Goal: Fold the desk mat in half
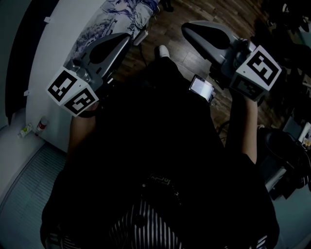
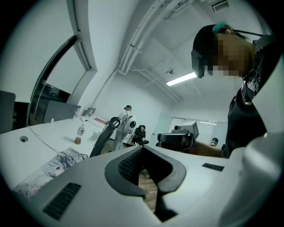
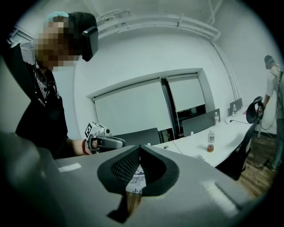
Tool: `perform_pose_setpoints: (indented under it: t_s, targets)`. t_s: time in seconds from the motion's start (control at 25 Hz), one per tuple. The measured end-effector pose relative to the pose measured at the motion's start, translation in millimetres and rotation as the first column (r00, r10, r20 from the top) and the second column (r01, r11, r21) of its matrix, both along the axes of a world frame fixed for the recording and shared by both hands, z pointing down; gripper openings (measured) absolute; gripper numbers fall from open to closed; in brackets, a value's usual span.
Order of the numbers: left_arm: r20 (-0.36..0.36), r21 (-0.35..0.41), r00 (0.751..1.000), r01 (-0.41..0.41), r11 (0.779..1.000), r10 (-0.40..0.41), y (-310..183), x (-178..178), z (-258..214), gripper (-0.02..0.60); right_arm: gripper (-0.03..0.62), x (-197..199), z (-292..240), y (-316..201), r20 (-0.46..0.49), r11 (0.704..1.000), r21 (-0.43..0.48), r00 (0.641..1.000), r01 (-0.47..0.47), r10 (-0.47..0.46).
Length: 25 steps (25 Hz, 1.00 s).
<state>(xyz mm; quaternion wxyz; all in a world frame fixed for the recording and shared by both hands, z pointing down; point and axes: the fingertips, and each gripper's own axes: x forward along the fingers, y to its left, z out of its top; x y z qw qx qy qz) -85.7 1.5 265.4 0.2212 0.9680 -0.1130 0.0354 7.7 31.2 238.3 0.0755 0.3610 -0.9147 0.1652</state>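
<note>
Mat (image 1: 124, 14) lies flat on white tabletop (image 1: 63, 34), top left of head view. It's printed w/ a blue-grey drawing, and neither gripper touches it. Both grippers are held up in the air in front of the person's dark top, w/ wood floor (image 1: 194, 9) beyond them.

L gripper (image 1: 127, 39): jaws together at the tips, nothing btwn them. Only floor shows thru the gap behind the pads.

R gripper (image 1: 187, 28): jaws also closed tip to tip, empty. In right gripper view a bit of mat shows thru the gap, far behind.

Marker cubes on both face the head cam. Small lit screen (image 1: 201, 88) shows just below R gripper.

Bottle (image 2: 80, 133) w/ orange bottom stands on tabletop beyond mat, near a dark chair (image 2: 103, 137). Other people (image 2: 128, 124) are at the far end of the room in left gripper view.
</note>
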Motion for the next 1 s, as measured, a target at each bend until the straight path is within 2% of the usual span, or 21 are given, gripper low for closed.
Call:
perform_pose_setpoints:
  t_s: [0.36, 0.6, 0.76, 1.0]
  targets:
    - [0.012, 0.017, 0.991, 0.129, 0.991, -0.13, -78, 17, -8, 0.009, 0.002, 32, 2, -103, 0.027, 0.996, 0.021, 0.995, 0.091, -0.091]
    - [0.009, 0.016, 0.976, 0.219, 0.976, -0.219, -133, 38, -17, 0.009, 0.002, 66, -7, -175, 0.067, 0.991, 0.034, 0.989, 0.129, -0.131]
    - [0.033, 0.002, 0.966, 0.258, 0.966, -0.258, -159, 52, -15, 0.009, 0.002, 87, 0, -210, 0.061, 0.988, -0.005, 0.986, 0.153, -0.153]
    - [0.07, 0.0, 0.947, 0.314, 0.949, -0.313, -204, 78, -15, 0.009, 0.002, 124, 12, -260, 0.125, 0.986, -0.009, 0.978, 0.168, -0.166]
